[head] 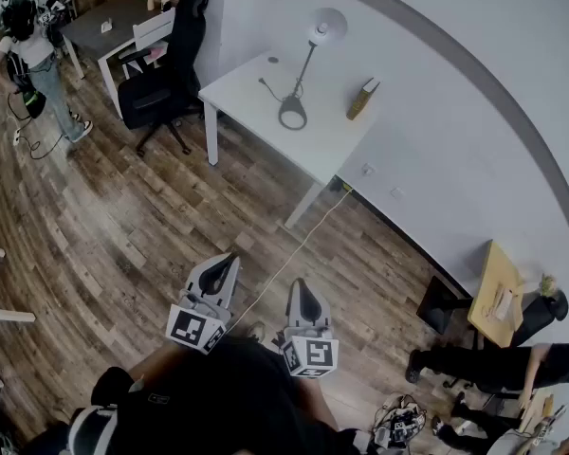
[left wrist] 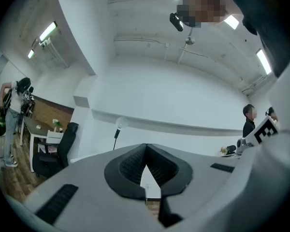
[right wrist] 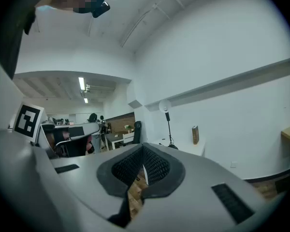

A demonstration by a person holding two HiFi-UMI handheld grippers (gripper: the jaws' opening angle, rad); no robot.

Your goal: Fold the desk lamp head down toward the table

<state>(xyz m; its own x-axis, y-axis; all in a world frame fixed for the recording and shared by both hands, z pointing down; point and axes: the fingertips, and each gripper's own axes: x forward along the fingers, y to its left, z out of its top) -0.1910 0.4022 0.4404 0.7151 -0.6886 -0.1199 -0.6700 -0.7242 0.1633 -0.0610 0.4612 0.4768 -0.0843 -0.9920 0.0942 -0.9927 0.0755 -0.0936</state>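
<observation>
Left tool & right tool both pinched closed, empty. Lamp stands upright on worktop, well ahead. Approach 1st, then ease lamp head down slowly, w/ base steadied.

Bright, even, cool light comes from ceiling strips (they blow out to plain white, with little flare). Shadows are soft and faint. Strong fisheye bows straight lines in every view, with black corners in both gripper views. Up close, the left gripper and right gripper look soft; the far room is sharper.
</observation>
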